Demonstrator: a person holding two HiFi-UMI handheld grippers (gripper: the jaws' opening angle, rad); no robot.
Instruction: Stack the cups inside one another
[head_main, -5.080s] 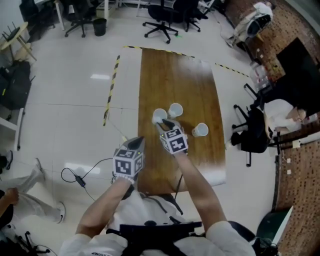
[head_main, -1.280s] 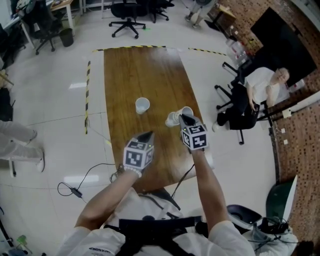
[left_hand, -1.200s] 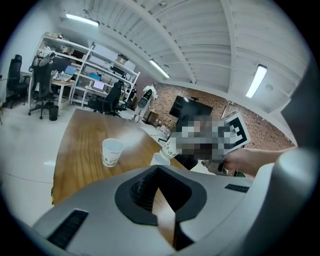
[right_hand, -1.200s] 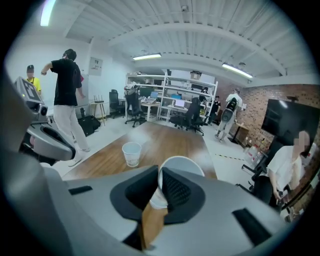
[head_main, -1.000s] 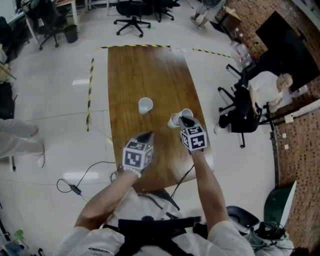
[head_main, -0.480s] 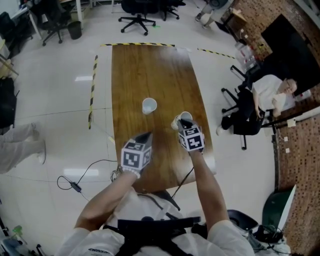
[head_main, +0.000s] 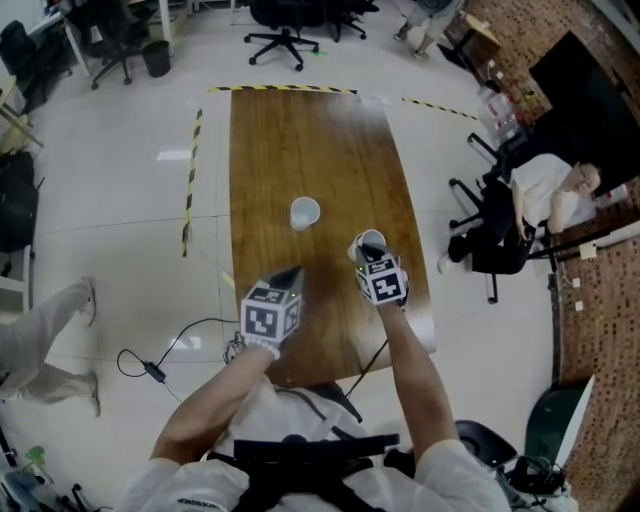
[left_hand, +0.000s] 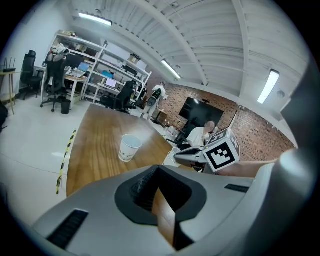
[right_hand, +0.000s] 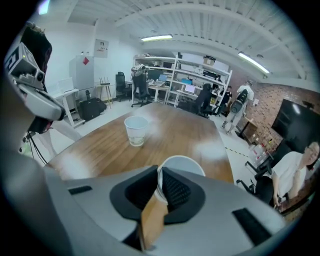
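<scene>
A white paper cup (head_main: 372, 238) stands at the right side of the brown table (head_main: 330, 130). My right gripper (head_main: 365, 248) pinches its near rim from above. In the right gripper view the thin rim (right_hand: 182, 165) sits between the pads of the right gripper (right_hand: 159, 187), whose jaws are opening slightly. Whether another cup is nested under it I cannot tell. A second white cup (head_main: 305, 212) (right_hand: 136, 129) (left_hand: 130, 147) stands upright alone mid-table. My left gripper (head_main: 290, 272) (left_hand: 156, 192) hovers over the near left part of the table, shut and empty.
A person sits in a chair (head_main: 520, 215) to the right of the table. Office chairs (head_main: 285, 25) stand beyond its far end. Yellow-black tape (head_main: 190, 180) and a cable (head_main: 150, 365) lie on the floor at the left.
My right gripper has sunk toward the table with its cup. The two cups seen beside it a second ago now show as one. The left gripper has barely shifted.
</scene>
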